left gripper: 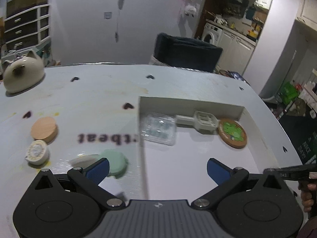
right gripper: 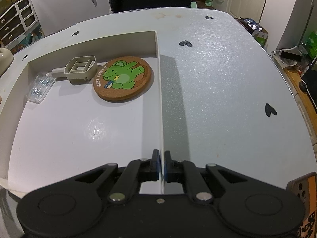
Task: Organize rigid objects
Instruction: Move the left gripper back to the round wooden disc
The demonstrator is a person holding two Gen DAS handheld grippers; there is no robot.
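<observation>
A white shallow box (left gripper: 190, 103) lies on the table and holds a clear plastic case (left gripper: 158, 129), a beige plastic holder (left gripper: 202, 122) and a cork coaster with a green bear (left gripper: 232, 132). My left gripper (left gripper: 157, 168) is open and empty above the box's left wall. To its left on the table lie a green lid (left gripper: 116, 163), a wooden disc (left gripper: 44, 130) and a small round white tin (left gripper: 37, 151). My right gripper (right gripper: 162, 167) is shut on the box's right wall (right gripper: 159, 99). The coaster (right gripper: 123, 78), holder (right gripper: 79, 68) and case (right gripper: 40, 87) show in the right wrist view.
A white cat-shaped teapot (left gripper: 22, 73) stands at the table's far left. A dark chair back (left gripper: 186, 53) is behind the table's far edge. The table cover (right gripper: 227, 79) has small black hearts. Clutter lies past the right edge.
</observation>
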